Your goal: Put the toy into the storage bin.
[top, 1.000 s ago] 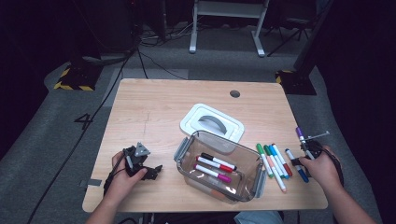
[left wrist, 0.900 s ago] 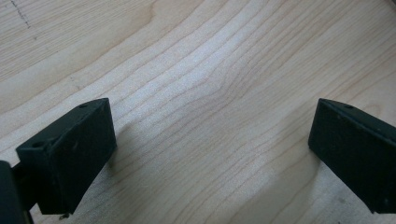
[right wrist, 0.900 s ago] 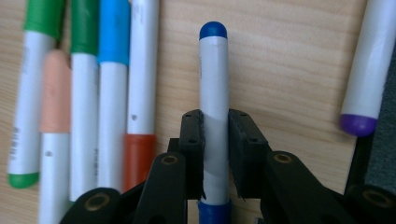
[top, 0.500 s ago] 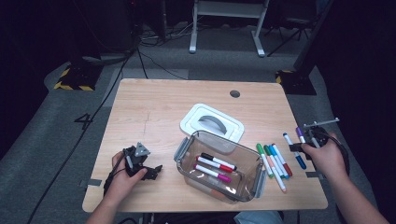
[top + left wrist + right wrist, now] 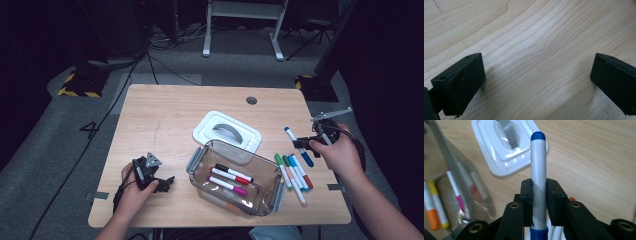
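My right gripper (image 5: 304, 143) is shut on a blue-capped white marker (image 5: 299, 147), lifted above the table's right side; in the right gripper view that blue marker (image 5: 538, 172) stands clamped between the black jaws of the right gripper (image 5: 539, 195). Several markers (image 5: 292, 172) lie in a row on the wood below it. A clear plastic container (image 5: 234, 177) at the front centre holds a few markers (image 5: 230, 179). Its white lid (image 5: 227, 131) lies behind it. My left gripper (image 5: 165, 182) rests on the table at the front left, open; its jaws stand wide over bare wood (image 5: 536, 67).
The wooden table (image 5: 165, 112) has a round cable hole (image 5: 251, 100) at the back right. An orange and a yellow marker (image 5: 434, 205) lie by the container in the right gripper view. Dark floor with cables surrounds the table.
My right gripper has risen and swung back and to the right with the blue marker in it. The left gripper has stayed put.
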